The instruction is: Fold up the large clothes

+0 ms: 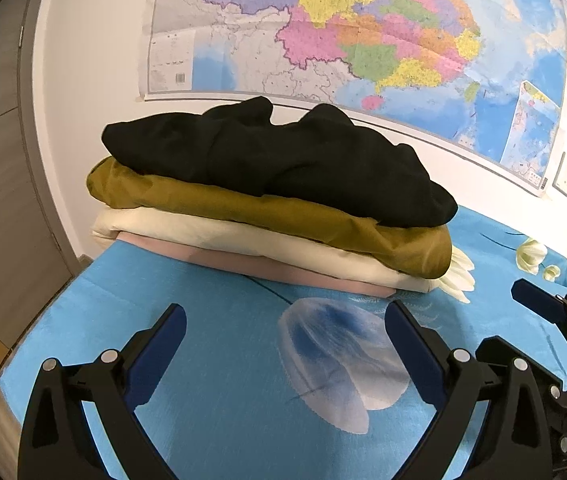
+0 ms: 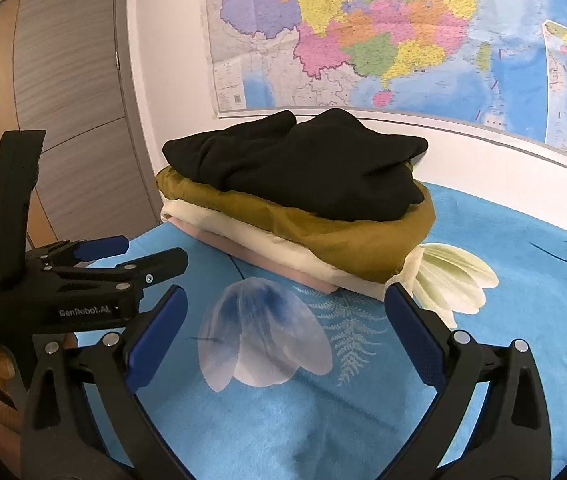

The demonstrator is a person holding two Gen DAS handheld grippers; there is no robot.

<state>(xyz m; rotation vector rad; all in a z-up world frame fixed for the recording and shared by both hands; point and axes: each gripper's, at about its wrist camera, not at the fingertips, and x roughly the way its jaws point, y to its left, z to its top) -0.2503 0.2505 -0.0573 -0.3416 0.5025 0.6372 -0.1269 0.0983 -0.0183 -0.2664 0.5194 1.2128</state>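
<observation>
the left claw [image 1: 285, 320] hovers with its blue-padded fingers spread wide and nothing between them, low over the blue flowered bedsheet [image 1: 211, 412] on the near side of the stack of folded clothes [image 1: 267, 208], and the right claw [image 2: 285, 300] hangs the same way, wide apart and empty, just short of that stack. in the stack a black garment [image 2: 303, 168] lies rumpled on top, over a mustard one [image 2: 347, 240], a cream one [image 2: 259, 240] and a pink one [image 2: 243, 254] at the bottom. behind the stack a coloured wall map [image 2: 383, 36] hangs, and left of the stack stands a grey door [image 2: 67, 100].
</observation>
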